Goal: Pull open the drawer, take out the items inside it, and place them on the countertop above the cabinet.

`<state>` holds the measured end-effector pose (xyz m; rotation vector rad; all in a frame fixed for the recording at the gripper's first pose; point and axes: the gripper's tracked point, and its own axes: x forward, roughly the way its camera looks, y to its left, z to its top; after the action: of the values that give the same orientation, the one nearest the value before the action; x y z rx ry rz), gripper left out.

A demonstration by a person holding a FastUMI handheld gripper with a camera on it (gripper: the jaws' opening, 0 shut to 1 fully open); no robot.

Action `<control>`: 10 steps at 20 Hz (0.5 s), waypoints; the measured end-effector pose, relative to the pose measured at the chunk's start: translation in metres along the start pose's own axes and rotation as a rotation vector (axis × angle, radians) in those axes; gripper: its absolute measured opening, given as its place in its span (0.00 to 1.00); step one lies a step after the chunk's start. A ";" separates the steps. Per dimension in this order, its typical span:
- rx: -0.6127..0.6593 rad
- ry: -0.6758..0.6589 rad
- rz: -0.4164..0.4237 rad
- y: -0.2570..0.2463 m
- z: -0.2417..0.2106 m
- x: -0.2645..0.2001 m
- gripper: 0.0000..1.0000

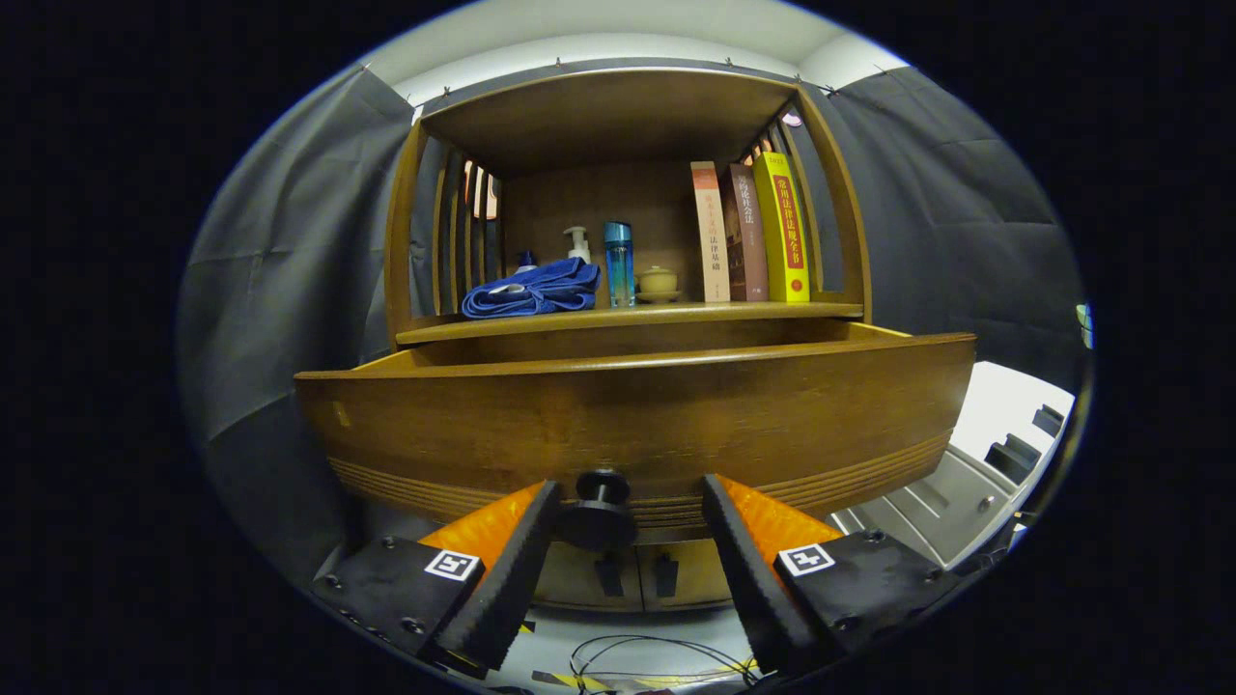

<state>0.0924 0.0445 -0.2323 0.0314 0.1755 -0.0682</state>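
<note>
The wooden drawer (637, 415) stands pulled out from the cabinet, its front panel close ahead of me. Its round dark knob (601, 507) sits between my two fingers, nearer the left finger, with clear gaps to the right one. My gripper (630, 502) is open around the knob, not pressing on it. The drawer's inside is hidden behind its front panel. Above it runs the countertop (821, 310), bearing a folded blue cloth (533, 288), a pump bottle (577, 243), a blue bottle (618, 263) and a small teapot (658, 282).
Three upright books (748, 232) stand at the countertop's right end under a wooden shelf frame (608, 106). Lower cabinet doors with dark handles (637, 574) sit beneath the drawer. Cables (647, 656) lie on the floor. A grey unit (966, 483) stands to the right.
</note>
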 end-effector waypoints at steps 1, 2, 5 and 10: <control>0.002 -0.002 0.013 0.002 0.006 -0.007 0.99; -0.002 -0.010 0.022 0.003 0.013 -0.010 1.00; -0.024 -0.073 0.039 0.001 0.054 -0.028 1.00; -0.038 -0.180 0.036 -0.007 0.147 -0.038 1.00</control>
<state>0.0799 0.0349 -0.0809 -0.0100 -0.0033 -0.0318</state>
